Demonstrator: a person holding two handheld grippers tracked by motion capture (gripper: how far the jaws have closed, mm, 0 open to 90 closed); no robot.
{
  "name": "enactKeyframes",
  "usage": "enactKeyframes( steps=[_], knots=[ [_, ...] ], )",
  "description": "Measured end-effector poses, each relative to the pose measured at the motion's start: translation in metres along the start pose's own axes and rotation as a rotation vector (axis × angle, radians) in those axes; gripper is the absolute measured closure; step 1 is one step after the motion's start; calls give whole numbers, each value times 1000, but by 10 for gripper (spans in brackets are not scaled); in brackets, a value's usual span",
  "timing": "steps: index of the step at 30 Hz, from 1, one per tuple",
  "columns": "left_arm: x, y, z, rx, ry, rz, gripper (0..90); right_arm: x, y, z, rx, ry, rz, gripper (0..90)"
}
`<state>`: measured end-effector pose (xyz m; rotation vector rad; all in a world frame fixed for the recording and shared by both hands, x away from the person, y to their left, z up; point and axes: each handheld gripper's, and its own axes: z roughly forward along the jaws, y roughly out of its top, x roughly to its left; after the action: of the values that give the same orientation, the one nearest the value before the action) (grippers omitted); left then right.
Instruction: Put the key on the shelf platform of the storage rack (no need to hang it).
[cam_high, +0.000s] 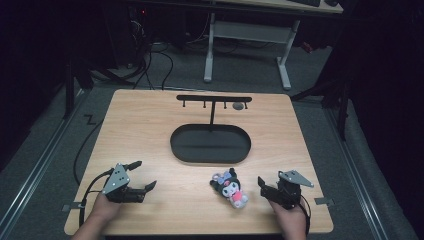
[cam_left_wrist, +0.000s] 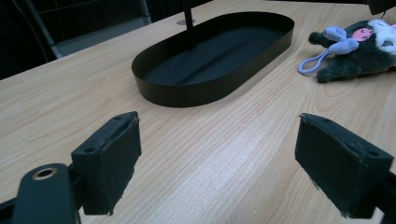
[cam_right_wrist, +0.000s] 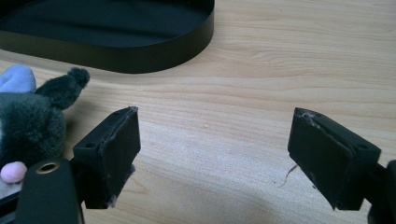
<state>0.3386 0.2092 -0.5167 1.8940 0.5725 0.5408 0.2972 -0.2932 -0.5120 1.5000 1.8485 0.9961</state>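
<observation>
A small plush toy (cam_high: 230, 187), dark grey with a white face, pink body and a lilac loop, lies on the wooden table (cam_high: 150, 125) near the front. It also lies at the far right of the left gripper view as the plush toy (cam_left_wrist: 359, 44) and at the left edge of the right gripper view as the plush toy (cam_right_wrist: 28, 121). A black oval tray (cam_high: 210, 144) with an upright hook stand (cam_high: 213, 100) sits mid-table. My left gripper (cam_high: 142, 176) rests open at the front left, with bare wood between its jaws. My right gripper (cam_high: 265, 186) is open just right of the toy, apart from it.
The oval tray's wall (cam_left_wrist: 187, 91) stands ahead of the left gripper, and the tray's wall (cam_right_wrist: 140, 53) is beyond the right one. A small grey object (cam_high: 238, 106) hangs on the hook bar. A white desk frame (cam_high: 247, 35) stands on the floor behind the table.
</observation>
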Motion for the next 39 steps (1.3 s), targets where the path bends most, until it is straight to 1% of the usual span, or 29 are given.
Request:
enactKeyframes(
  steps=[4,6,7,8,9,10,11,13,15,21,24,25,26,27,28,32,33,35,36,39],
  knots=[
    [0,-1,1,6,0,-3,154,0,1,-1,6,5,5,173],
    [-1,-2,2,9,2,-5,154,1,4,-1,35,12,3,181],
    [-1,-2,2,9,2,-5,154,1,4,-1,35,12,3,181],
    [-2,-2,2,12,2,5,154,3,6,-2,39,8,-11,181],
    [-3,-2,3,12,2,9,154,4,6,-2,43,5,-13,181],
    [-3,-2,3,12,2,9,154,4,6,-2,43,5,-13,181],
    [-3,-2,3,12,2,11,154,6,7,-2,46,1,-26,181],
    [-3,-2,3,12,2,10,154,6,7,-2,46,0,-29,181],
    [-3,-2,2,12,3,3,154,9,6,0,60,3,-37,185],
    [-4,-2,3,16,3,16,154,14,6,7,91,12,-58,188],
    [-5,-2,3,15,3,17,154,20,8,10,125,13,-87,201],
    [-5,-2,3,15,3,17,154,20,8,10,125,13,-87,201],
    [-5,-2,2,14,7,17,154,26,10,11,154,12,-109,199],
    [-5,-2,2,14,7,17,154,26,10,11,154,12,-109,199],
    [-5,-2,2,10,7,15,154,30,13,11,167,11,-121,199],
    [-5,-2,2,10,6,15,154,32,17,10,174,5,-121,212],
    [-5,-2,2,10,4,18,154,34,19,11,192,0,-123,213],
    [-5,-2,2,11,3,19,154,34,21,11,210,-6,-128,214],
    [-6,-3,2,10,4,18,154,34,21,11,210,-6,-128,214],
    [-5,-2,2,10,2,16,154,32,23,12,250,-1,-133,214]
  ],
)
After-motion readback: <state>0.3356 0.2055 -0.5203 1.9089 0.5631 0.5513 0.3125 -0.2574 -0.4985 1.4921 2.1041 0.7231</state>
